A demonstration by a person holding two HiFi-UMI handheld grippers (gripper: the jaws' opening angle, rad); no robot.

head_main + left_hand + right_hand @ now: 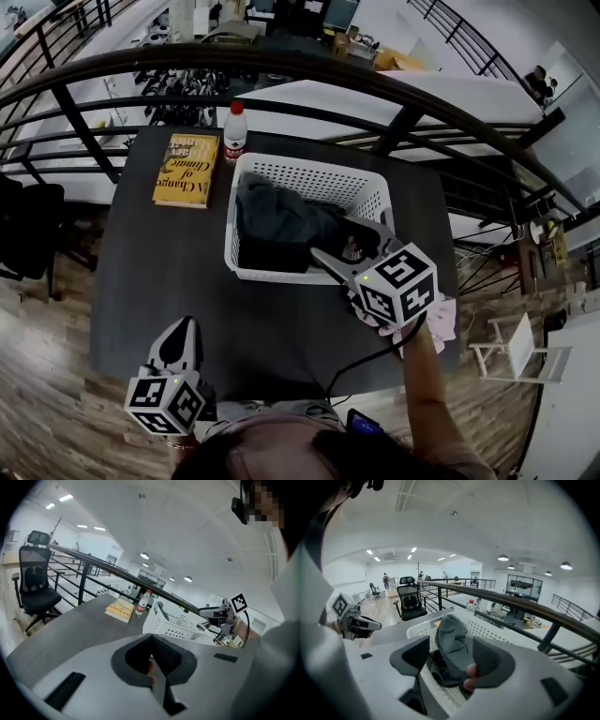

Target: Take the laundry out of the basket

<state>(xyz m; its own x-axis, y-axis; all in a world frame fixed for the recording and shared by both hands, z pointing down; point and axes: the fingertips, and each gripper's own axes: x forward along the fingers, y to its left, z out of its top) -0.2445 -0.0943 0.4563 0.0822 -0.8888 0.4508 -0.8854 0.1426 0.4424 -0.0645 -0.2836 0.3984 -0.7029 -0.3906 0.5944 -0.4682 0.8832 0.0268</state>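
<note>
Right gripper (pixel 349 247) hangs over dark laundry (pixel 277 225) in white basket (pixel 314 178).

bright even ceiling lights (pixel 145 555), soft shadows, strong fisheye bending, dark vignetted corners.

An office: railing (pixel 309 66), swivel chair (pixel 36 585), ceiling lights (pixel 144 555).

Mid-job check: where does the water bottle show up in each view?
Head view: water bottle, upper middle, between the book and the basket's far left corner.
Left gripper view: water bottle, centre, between book and basket.
Right gripper view: water bottle, centre, only its red-capped top past the basket's far rim.
Shared landmark: the white basket.
</note>
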